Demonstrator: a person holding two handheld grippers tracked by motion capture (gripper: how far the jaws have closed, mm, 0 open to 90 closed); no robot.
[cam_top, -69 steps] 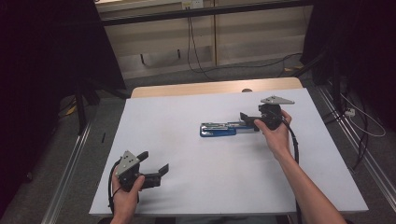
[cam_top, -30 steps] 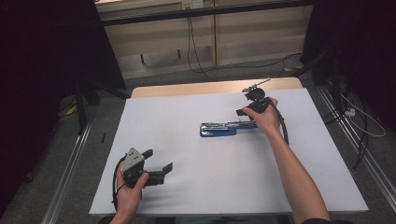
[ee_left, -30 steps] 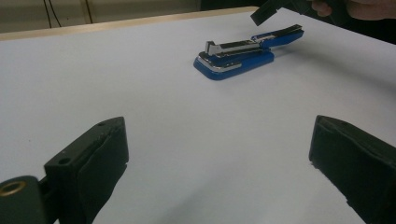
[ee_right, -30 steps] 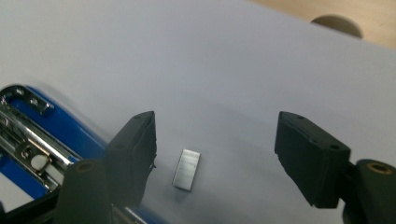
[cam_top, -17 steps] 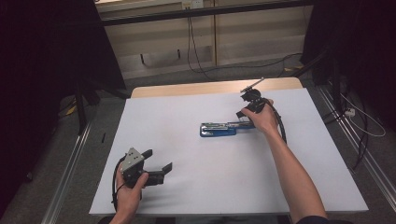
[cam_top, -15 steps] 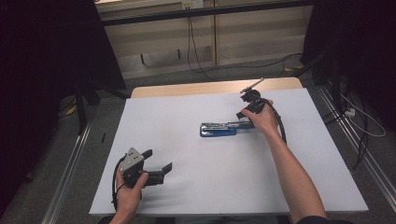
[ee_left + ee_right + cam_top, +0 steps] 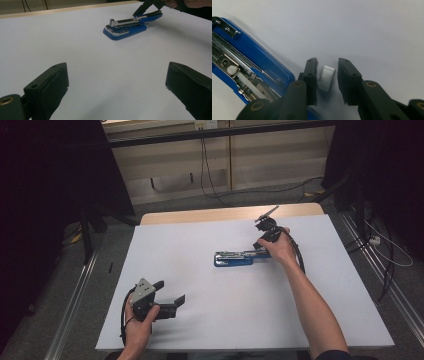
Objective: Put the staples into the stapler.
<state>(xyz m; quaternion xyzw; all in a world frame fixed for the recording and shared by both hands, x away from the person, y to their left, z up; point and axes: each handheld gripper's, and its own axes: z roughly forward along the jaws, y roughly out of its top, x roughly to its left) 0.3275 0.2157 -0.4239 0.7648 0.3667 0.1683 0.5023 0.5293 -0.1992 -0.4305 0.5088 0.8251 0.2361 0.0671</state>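
A blue stapler (image 7: 234, 258) lies opened flat in the middle of the white table; it also appears in the left gripper view (image 7: 125, 27) and the right gripper view (image 7: 249, 62). My right gripper (image 7: 261, 250) points steeply down at the stapler's right end. Its jaws (image 7: 327, 62) have just been closing around a short silver strip of staples (image 7: 326, 78) lying on the table. A thin gap still shows on each side of the strip. My left gripper (image 7: 171, 290) rests near the front left of the table, open wide (image 7: 116, 70) with nothing between its fingers.
The white table top (image 7: 200, 330) has a wooden strip (image 7: 200, 215) along its far edge. Cables (image 7: 215, 185) trail over the floor behind. Metal rails (image 7: 75, 290) run along both sides of the table. The right gripper's cable (image 7: 299, 257) loops by the wrist.
My right gripper has tipped from level to steeply downward at the stapler's right end and stayed there. The left gripper has barely shifted.
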